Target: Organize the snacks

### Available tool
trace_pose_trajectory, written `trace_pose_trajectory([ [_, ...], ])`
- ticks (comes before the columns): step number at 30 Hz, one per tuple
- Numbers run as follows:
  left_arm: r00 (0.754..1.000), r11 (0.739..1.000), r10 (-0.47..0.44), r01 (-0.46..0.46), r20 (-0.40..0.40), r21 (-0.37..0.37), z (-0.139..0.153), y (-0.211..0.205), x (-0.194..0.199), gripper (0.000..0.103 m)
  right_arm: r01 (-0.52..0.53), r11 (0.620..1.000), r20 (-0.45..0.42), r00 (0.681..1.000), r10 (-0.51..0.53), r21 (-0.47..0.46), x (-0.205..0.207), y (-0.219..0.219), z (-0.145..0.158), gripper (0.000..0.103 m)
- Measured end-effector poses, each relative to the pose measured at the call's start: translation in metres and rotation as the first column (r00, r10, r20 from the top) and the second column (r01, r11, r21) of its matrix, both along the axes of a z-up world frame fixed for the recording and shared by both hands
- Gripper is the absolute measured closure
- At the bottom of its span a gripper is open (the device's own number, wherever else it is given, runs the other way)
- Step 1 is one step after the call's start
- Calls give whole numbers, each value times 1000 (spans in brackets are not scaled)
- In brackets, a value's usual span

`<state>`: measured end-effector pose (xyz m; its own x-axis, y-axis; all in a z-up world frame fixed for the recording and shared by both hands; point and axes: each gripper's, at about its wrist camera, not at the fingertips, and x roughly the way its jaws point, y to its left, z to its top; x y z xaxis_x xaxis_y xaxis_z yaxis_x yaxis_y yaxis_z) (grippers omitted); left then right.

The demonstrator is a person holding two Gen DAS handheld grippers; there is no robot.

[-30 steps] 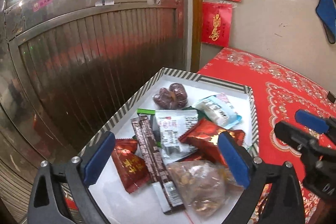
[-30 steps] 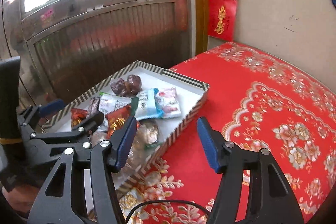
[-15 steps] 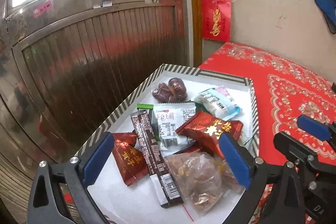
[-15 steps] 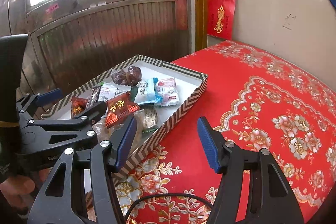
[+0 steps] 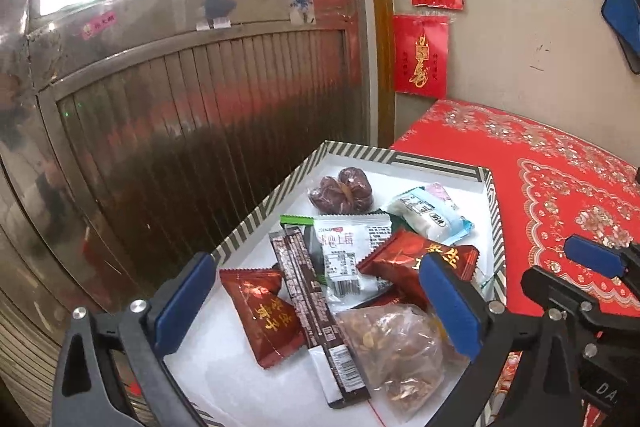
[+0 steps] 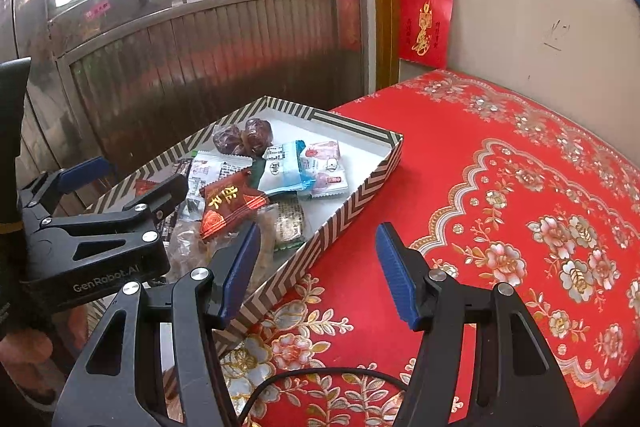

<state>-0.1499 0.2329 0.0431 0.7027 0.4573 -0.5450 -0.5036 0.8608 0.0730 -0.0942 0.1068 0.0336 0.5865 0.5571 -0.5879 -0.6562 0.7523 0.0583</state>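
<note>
The shallow striped cardboard tray (image 5: 436, 163) of wrapped snacks sits at the edge of the red floral-clothed surface (image 6: 500, 187). The left gripper (image 5: 316, 303) hovers over the tray, jaws apart and empty. Only the right wrist view shows the right gripper (image 6: 316, 271) beside the tray's long outer wall, jaws apart, empty.

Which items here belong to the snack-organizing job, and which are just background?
Job items:
striped tray
two red packets
dark stick pack
white packet
clear nut bag
wrapped dates
blue-white packet
left gripper, open
right gripper, open

Background:
red tablecloth
red wall hangings
metal door
</note>
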Motion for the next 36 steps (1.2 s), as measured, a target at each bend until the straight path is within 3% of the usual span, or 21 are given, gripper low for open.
trace_pose_trajectory([
  [7, 999, 999, 23, -21, -48, 29, -5, 3, 3, 0, -2, 1000, 7, 1000, 2, -13, -1, 5, -1, 43],
  [12, 998, 1000, 19, -20, -52, -6, -7, 11, 3, 0, -6, 1000, 4, 1000, 6, -16, -2, 8, -2, 43],
  [36, 999, 1000, 1, -1, -38, 13, -5, 11, 3, 0, -9, 999, -4, 1000, 9, -42, -3, 16, -6, 43],
])
